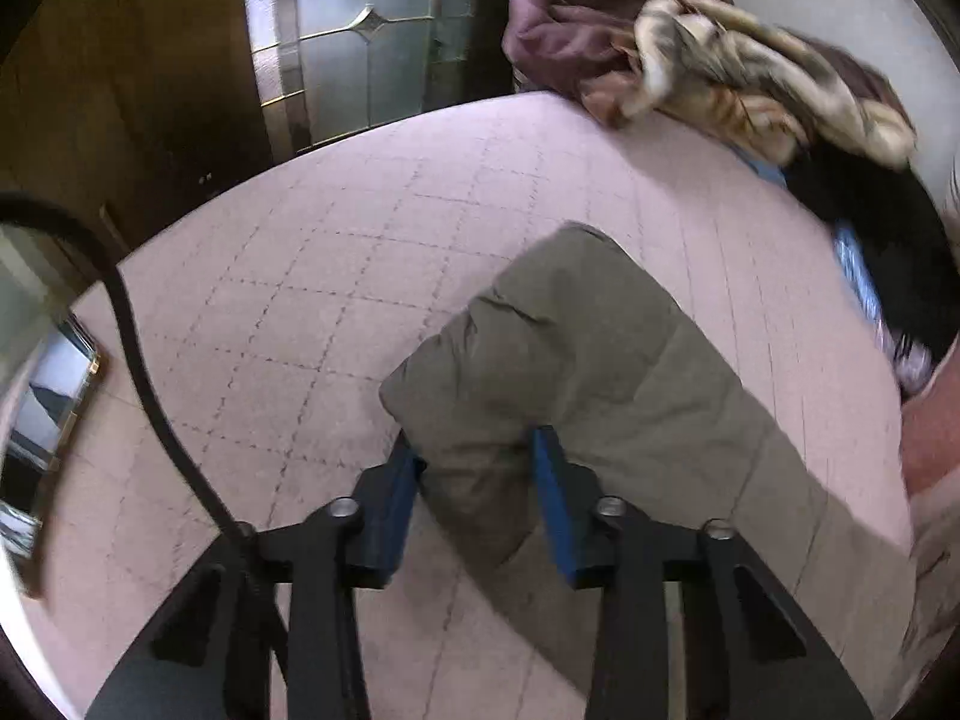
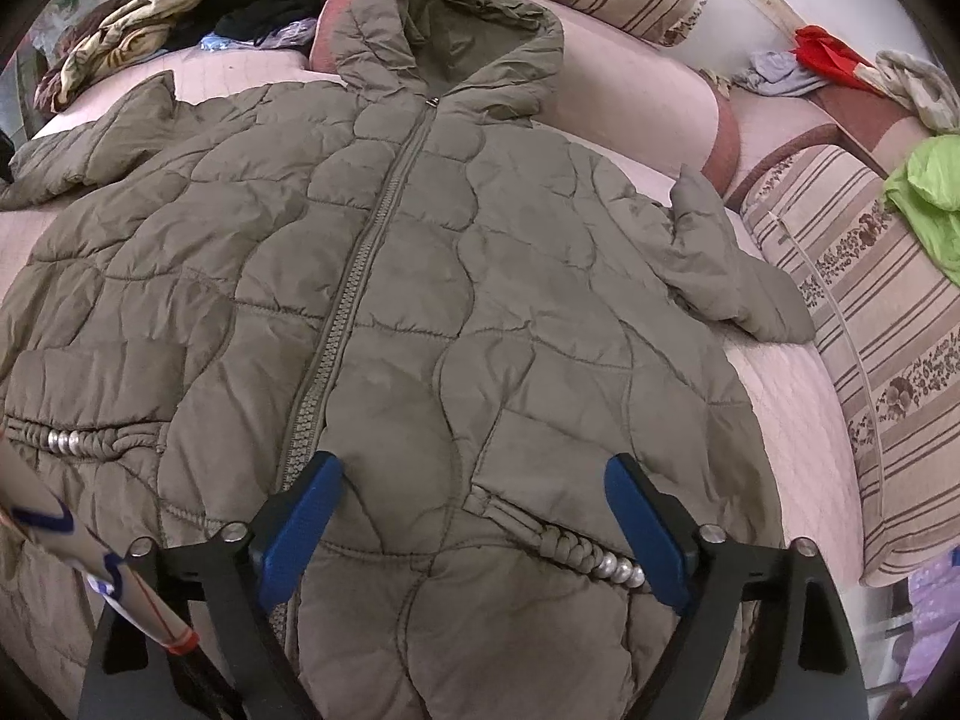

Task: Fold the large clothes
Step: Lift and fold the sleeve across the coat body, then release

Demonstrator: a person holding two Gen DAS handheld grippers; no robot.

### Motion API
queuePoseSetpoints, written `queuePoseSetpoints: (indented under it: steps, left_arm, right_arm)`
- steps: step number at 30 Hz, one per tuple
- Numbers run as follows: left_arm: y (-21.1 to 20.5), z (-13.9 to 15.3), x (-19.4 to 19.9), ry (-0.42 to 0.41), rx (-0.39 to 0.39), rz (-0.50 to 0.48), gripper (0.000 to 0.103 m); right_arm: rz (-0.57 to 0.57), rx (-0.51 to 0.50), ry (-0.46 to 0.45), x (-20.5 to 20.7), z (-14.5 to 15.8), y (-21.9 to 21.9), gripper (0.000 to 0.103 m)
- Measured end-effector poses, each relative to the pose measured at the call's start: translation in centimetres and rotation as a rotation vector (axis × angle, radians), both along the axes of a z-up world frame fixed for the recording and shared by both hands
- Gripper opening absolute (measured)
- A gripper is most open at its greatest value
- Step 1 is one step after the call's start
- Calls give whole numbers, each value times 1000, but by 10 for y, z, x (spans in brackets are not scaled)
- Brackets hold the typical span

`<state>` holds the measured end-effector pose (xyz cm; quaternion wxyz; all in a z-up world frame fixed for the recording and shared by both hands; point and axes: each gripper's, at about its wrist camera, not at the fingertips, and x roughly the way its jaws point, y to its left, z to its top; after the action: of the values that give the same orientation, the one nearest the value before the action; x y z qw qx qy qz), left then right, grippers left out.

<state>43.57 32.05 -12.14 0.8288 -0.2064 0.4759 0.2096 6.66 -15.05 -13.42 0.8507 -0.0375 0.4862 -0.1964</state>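
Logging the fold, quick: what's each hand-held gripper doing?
Left hand-held gripper: shut on the jacket sleeve.
Right hand-held gripper: open above the jacket.

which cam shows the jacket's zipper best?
Right wrist. It looks down on the olive puffer jacket spread flat, with the zipper running closed from the collar to near the open right tongs. The left wrist view shows only a sleeve end pinched in the left tongs, no zipper.
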Motion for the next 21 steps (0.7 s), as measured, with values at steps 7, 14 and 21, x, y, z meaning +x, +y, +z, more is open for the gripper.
queuePoseSetpoints:
  steps: [7, 14, 21]
  left_arm:
    - [-31, 70, -30, -123, -99, -123, 17]
    - [-148, 151, -90, -272, -173, -411, 15]
    - [-286, 153, -149, -257, -250, -684, 9]
  right_arm:
    - [-1, 34, -46, -14, 11, -6, 79]
    - [-28, 74, -119, -41, 29, -22, 79]
    - [-80, 114, -174, -71, 41, -46, 79]
